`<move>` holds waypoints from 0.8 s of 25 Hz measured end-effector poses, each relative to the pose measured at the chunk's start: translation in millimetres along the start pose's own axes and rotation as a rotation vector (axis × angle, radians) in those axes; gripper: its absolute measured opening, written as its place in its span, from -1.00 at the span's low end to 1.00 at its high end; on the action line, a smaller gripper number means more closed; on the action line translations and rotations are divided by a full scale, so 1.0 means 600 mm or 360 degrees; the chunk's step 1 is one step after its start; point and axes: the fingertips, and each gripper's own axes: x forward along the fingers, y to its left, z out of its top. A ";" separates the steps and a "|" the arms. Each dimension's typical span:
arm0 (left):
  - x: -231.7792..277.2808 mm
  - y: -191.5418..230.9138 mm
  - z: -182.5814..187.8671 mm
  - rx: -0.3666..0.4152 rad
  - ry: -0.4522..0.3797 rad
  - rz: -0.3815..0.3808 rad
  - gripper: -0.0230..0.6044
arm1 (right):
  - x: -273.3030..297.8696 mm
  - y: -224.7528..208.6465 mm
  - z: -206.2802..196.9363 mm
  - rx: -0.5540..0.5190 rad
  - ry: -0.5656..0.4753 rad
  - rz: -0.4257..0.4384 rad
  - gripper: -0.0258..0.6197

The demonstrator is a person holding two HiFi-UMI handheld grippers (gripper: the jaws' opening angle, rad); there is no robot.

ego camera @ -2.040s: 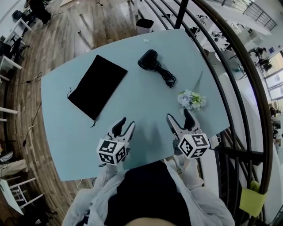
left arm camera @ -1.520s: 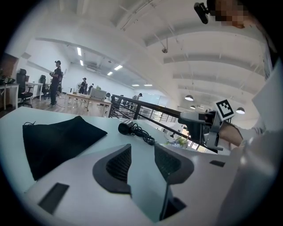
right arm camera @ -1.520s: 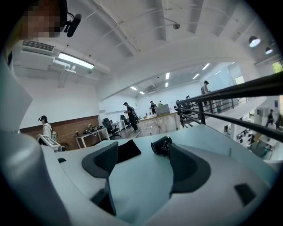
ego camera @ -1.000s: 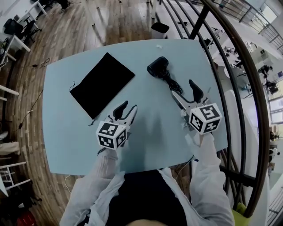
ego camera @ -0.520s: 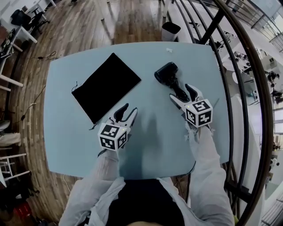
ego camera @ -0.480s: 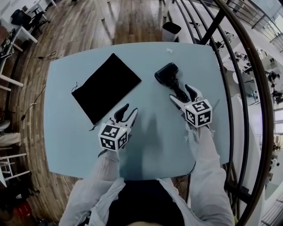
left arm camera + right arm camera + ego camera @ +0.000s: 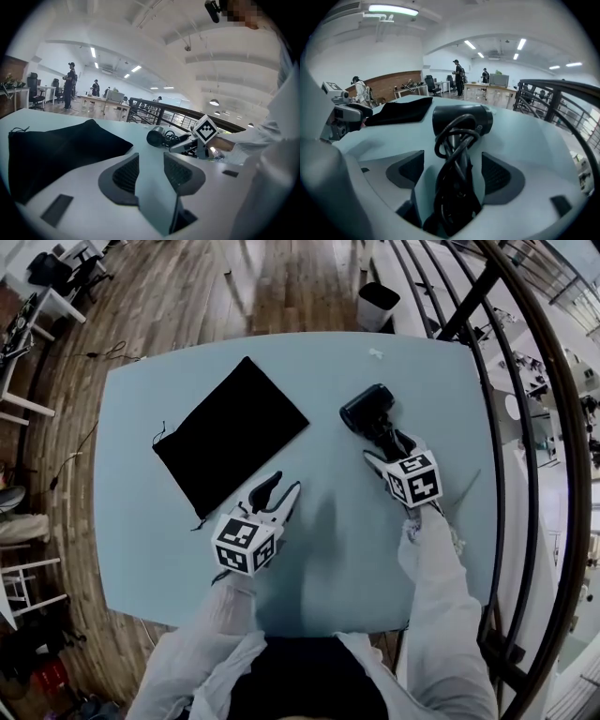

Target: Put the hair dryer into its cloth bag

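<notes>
Hair dryer [image 7: 367, 411], black and lying on its side, sits toward the far right part of the pale blue desk [image 7: 319, 549], its barrel pointing away from the person and its black cord [image 7: 382, 435] bundled in loops along the handle on the near side. The right gripper [image 7: 389, 448] is tipped down over that bundle. In the right gripper view its fingers [image 7: 497, 173] stand apart, one on each side of the coiled cord [image 7: 454, 187], with a gap showing on both sides, so the pads press on nothing; the barrel of the hair dryer [image 7: 461, 119] lies just beyond the fingertips. The cloth bag [image 7: 232, 432], black and empty-looking, lies flat on the left half of the desk, well apart from the hair dryer, turned at a slant, with a thin drawstring [image 7: 159, 435] trailing from its left corner. The left gripper [image 7: 283, 484] hangs over bare desk near the bag's near edge, not touching it; in the left gripper view its fingers [image 7: 124, 173] are spread with only desk surface between them, the cloth bag [image 7: 56, 150] to their left and the hair dryer [image 7: 156, 136] and the right gripper [image 7: 187, 143] ahead. Beyond the desk are a wooden floor [image 7: 187, 296], a dark curved railing [image 7: 525, 427] and a waste bin [image 7: 378, 307].
</notes>
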 end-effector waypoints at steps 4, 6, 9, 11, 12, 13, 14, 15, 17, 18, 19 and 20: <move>0.010 0.012 -0.006 -0.0009 0.0002 0.0011 -0.35 | 0.024 -0.009 -0.024 0.0079 0.0186 0.0005 0.21; 0.013 0.017 -0.007 -0.0015 0.0006 0.0014 -0.35 | 0.028 -0.014 -0.021 0.0095 0.0194 0.0001 0.18; 0.010 0.021 -0.018 -0.0024 0.0018 0.0022 -0.35 | 0.026 -0.017 -0.024 0.0100 0.0168 -0.0024 -0.10; 0.010 0.019 -0.020 -0.0032 0.0013 0.0022 -0.35 | 0.025 -0.015 -0.022 0.0027 0.0165 -0.0026 -0.17; 0.010 0.017 -0.020 -0.0035 0.0008 0.0019 -0.35 | 0.025 -0.013 -0.020 -0.0019 0.0164 -0.0032 -0.22; 0.010 0.015 -0.020 -0.0034 0.0005 0.0016 -0.35 | 0.024 -0.011 -0.018 -0.0057 0.0163 -0.0044 -0.26; 0.008 0.015 -0.021 -0.0030 0.0008 0.0016 -0.35 | 0.024 -0.009 -0.017 -0.0080 0.0161 -0.0056 -0.27; 0.006 0.015 -0.023 -0.0022 0.0012 0.0019 -0.35 | 0.024 -0.007 -0.017 -0.0088 0.0160 -0.0065 -0.28; 0.001 0.017 -0.026 -0.0008 0.0016 0.0030 -0.35 | 0.026 -0.005 -0.019 -0.0087 0.0158 -0.0077 -0.29; -0.002 0.017 -0.027 -0.0008 0.0013 0.0033 -0.35 | 0.026 -0.005 -0.020 -0.0086 0.0158 -0.0084 -0.29; -0.004 0.015 -0.027 -0.0015 0.0008 0.0033 -0.35 | 0.026 -0.006 -0.019 -0.0087 0.0157 -0.0091 -0.29; -0.006 0.013 -0.026 -0.0024 0.0004 0.0031 -0.35 | 0.024 -0.008 -0.018 -0.0088 0.0156 -0.0098 -0.30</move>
